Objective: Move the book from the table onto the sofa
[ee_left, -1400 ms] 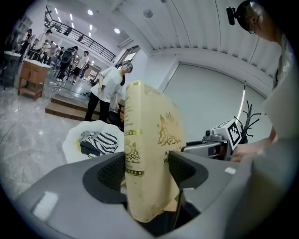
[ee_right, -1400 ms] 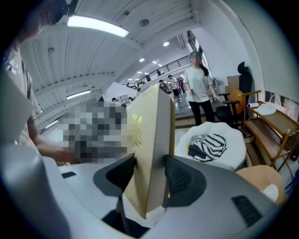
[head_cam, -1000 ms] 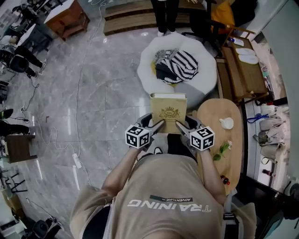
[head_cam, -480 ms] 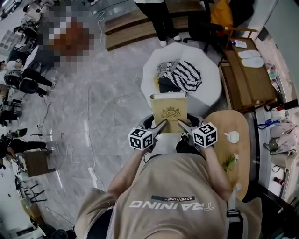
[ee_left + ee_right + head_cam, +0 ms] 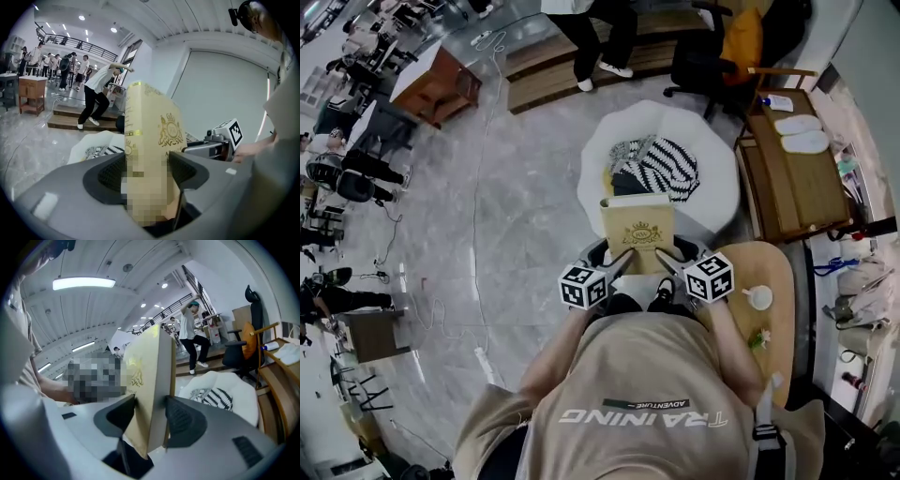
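A tan book (image 5: 638,234) with a gold crest is held upright between both grippers, over the near rim of the round white sofa (image 5: 598,161). My left gripper (image 5: 622,258) is shut on the book's left edge and my right gripper (image 5: 664,258) is shut on its right edge. In the left gripper view the book (image 5: 149,136) stands between the dark pads, with the sofa (image 5: 89,143) behind. The right gripper view shows the book's (image 5: 152,380) fore-edge clamped, with the sofa (image 5: 236,397) beyond. A black-and-white striped cushion (image 5: 661,164) lies on the sofa.
An oval wooden table (image 5: 773,281) sits at my right with a small white object (image 5: 757,297) and a green sprig (image 5: 759,337). A wooden bench (image 5: 792,173) and a black chair (image 5: 703,56) stand farther right. A person (image 5: 591,37) stands on a low wooden step behind the sofa.
The sofa has come closer in the head view and the table has slid back to my right. The book, still gripped on both sides, now reaches over the sofa's near rim.
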Motion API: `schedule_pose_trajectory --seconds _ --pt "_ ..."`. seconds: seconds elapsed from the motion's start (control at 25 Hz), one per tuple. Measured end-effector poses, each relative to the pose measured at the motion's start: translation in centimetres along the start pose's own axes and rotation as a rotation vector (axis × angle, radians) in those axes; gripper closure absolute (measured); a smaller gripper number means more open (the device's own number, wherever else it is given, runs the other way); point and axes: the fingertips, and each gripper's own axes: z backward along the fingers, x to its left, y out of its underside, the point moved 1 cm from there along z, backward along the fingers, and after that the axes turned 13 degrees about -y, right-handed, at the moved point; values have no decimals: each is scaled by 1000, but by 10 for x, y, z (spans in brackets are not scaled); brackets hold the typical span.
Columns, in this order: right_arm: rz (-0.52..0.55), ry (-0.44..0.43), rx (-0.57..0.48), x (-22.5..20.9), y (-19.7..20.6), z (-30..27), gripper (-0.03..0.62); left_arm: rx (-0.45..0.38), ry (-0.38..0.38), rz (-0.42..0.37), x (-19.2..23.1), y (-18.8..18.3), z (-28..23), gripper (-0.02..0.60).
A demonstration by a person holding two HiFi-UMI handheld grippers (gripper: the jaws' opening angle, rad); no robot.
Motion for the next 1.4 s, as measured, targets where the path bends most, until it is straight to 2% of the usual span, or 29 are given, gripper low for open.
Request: schedule_pose_trajectory --seconds 0.2,0.44,1.0,1.2,1.4 --pt "19 16 11 -14 -19 -8 382 -17 14 16 10 -17 -14 287" --pt "9 64 22 -38 -37 -32 382 -10 70 9 37 -36 -43 287" --pt "-67 210 15 -96 -75 -104 382 79 210 -18 116 -82 -112 287" --pt "-114 235 15 -115 -74 -119 382 118 242 -26 132 -83 -134 287" --pt "-173 222 43 -139 -57 -128 382 183 239 14 141 -64 -157 287"
